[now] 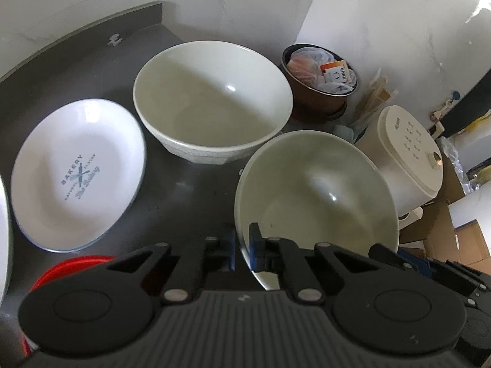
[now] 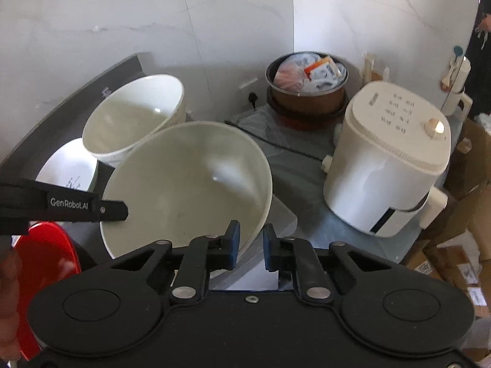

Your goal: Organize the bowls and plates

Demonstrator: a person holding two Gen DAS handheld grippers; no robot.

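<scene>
Pinching the near rim of the tilted bowl (image 1: 319, 190), left tool (image 1: 244, 245); right tool (image 2: 251, 239) spread.

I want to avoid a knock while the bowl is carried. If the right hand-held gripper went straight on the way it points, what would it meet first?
Most likely the held bowl: its near rim sits just ahead of the open right hand-held gripper, slightly left. Further on stands the white cooker, though depth is unclear.

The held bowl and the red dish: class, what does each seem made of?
Held bowl: probably glazed ceramic or melamine; cream, glossy, sharp glints. Red dish: likely plastic; saturated colour, softer sheen, though glazed ware is possible.
</scene>
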